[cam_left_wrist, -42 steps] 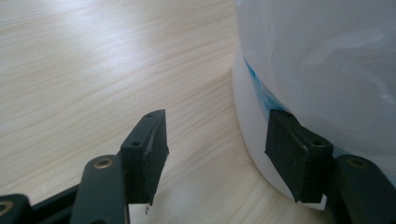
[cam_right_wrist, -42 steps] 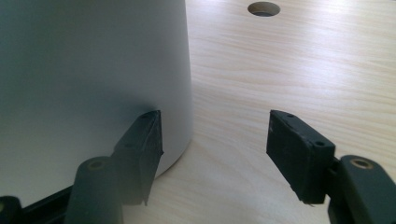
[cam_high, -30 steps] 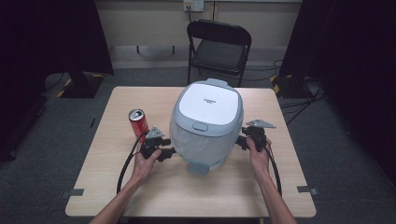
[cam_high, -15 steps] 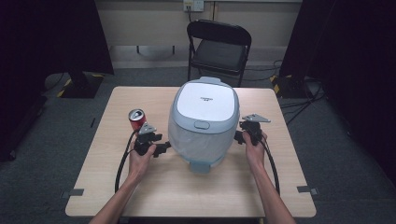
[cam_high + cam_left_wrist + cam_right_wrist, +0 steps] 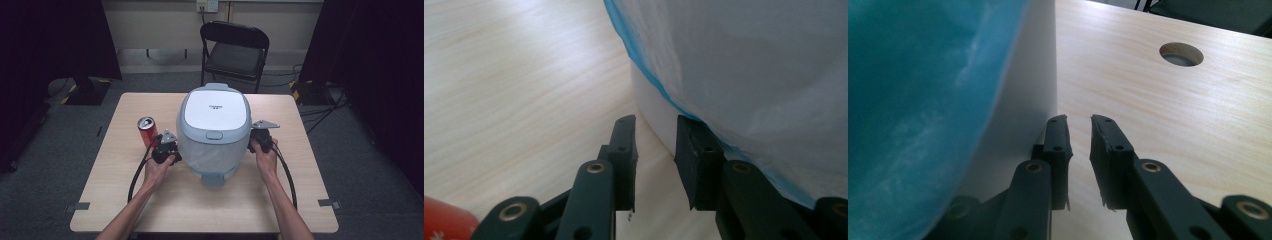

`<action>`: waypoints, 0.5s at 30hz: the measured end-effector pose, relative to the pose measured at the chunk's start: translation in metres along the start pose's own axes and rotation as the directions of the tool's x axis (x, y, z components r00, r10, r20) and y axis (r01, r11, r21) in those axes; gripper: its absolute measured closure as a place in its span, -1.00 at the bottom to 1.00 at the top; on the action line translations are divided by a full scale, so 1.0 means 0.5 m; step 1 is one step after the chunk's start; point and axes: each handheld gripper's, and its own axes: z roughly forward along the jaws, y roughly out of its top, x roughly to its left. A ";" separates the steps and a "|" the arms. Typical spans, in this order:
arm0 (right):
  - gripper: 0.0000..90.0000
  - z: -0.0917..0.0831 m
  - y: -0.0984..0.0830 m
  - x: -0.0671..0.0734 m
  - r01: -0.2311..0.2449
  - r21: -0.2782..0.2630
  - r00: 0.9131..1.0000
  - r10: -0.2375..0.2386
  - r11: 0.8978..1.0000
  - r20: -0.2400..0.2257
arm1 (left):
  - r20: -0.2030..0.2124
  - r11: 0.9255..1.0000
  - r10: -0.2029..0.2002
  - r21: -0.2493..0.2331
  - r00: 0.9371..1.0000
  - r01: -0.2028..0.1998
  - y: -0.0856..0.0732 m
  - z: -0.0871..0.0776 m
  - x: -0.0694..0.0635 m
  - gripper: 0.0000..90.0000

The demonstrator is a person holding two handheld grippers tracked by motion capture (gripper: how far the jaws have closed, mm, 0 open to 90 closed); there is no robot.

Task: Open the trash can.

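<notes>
A: What's on the surface (image 5: 125, 200)?
B: One rice cooker (image 5: 214, 131) at the centre, lid down, contents hidden; one red can (image 5: 147, 130) on its left.
A: The tools?
B: Left tool (image 5: 655, 135) has just been closing, narrow gap, nothing gripped; right tool (image 5: 1078, 131) nearly together, empty.

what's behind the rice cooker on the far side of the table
Beyond the rice cooker a strip of bare table shows, then a black folding chair on the floor. The tabletop right against its back is hidden by its body.

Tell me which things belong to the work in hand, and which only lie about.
In the work:
- rice cooker, in its blue-edged plastic film
- left gripper
- right gripper

Lying about:
- red drink can
- folding chair
</notes>
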 end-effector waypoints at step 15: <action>0.52 -0.076 -0.045 0.040 0.012 0.028 0.999 -0.011 1.000 -0.040 | 0.093 1.000 0.007 0.010 0.996 -0.008 -0.054 -0.068 -0.049 0.21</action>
